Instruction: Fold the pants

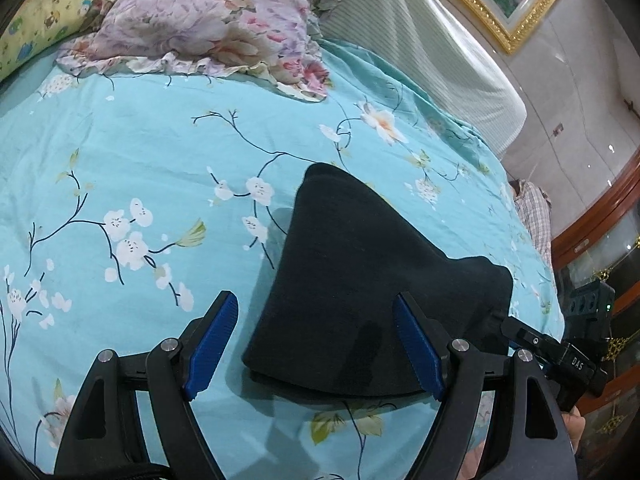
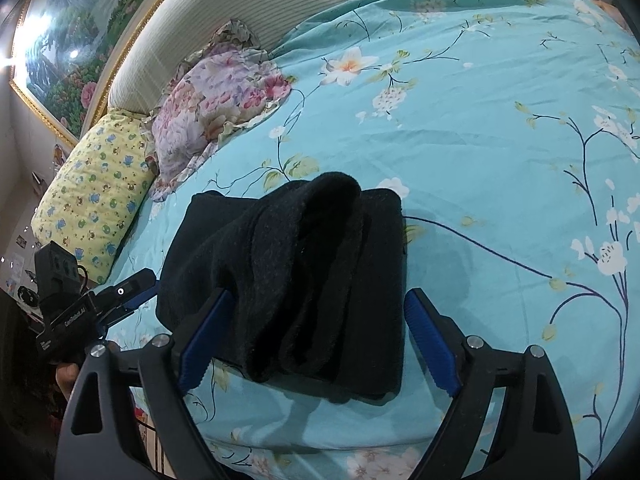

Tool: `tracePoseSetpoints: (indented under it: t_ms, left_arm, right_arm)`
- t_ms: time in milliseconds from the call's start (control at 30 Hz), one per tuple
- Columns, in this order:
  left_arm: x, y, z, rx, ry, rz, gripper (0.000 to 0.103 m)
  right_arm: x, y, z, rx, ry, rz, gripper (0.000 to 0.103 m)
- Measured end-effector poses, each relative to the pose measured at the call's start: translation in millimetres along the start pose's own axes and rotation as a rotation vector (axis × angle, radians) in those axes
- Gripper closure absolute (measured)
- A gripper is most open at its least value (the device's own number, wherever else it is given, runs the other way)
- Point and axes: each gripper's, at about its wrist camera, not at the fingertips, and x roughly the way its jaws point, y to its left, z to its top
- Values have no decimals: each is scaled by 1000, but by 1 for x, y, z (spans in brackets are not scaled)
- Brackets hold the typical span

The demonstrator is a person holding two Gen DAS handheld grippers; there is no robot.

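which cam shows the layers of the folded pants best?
Right wrist. The black pants face it with stacked folds and a rolled top edge visible between the open right tongs. Left wrist shows only a flat dark shape between the open left tongs, no layers.

Matt fuzzy black pants (image 2: 304, 264), smooth printed cotton bedsheet (image 2: 500, 160)

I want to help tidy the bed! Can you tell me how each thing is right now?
black pants: folded into a thick bundle, lying on the bedspread
left gripper: open, holding nothing
right gripper: open, holding nothing
floral pillow: rumpled
yellow pillow: lying flat
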Motion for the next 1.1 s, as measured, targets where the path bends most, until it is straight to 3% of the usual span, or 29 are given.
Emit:
tracePoseSetpoints:
  t_ms: [667, 1100]
  left_arm:
    - [30, 7, 10, -34, 48, -21, 22]
    - [70, 1, 21, -42, 125, -57, 22]
  right_arm:
    - [10, -11, -3, 68, 23, -2, 15]
    - [18, -13, -5, 50, 11, 0, 15]
